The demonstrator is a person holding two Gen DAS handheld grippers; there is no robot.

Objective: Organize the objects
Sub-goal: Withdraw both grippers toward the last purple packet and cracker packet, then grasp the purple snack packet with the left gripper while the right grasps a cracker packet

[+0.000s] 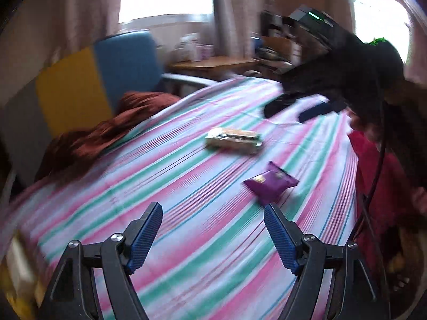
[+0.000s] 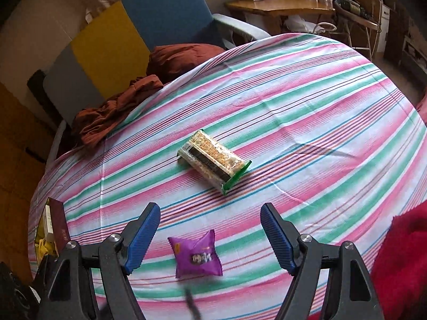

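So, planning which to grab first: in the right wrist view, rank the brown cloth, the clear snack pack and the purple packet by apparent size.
1. Brown cloth
2. Clear snack pack
3. Purple packet, though it lies nearest the camera, so truly smaller still.

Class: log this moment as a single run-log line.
left gripper: open, empty | right gripper: open, above purple packet | snack bar: on cloth, untouched

We could not read the print on the purple packet (image 2: 197,256) or on the snack bar (image 2: 213,160), and in the left wrist view both were smeared by blur. The box (image 2: 57,226) at the cloth's left edge was cut off by the right gripper's frame. A dark blurred streak (image 2: 192,304) below the packet stayed unidentifiable to us.
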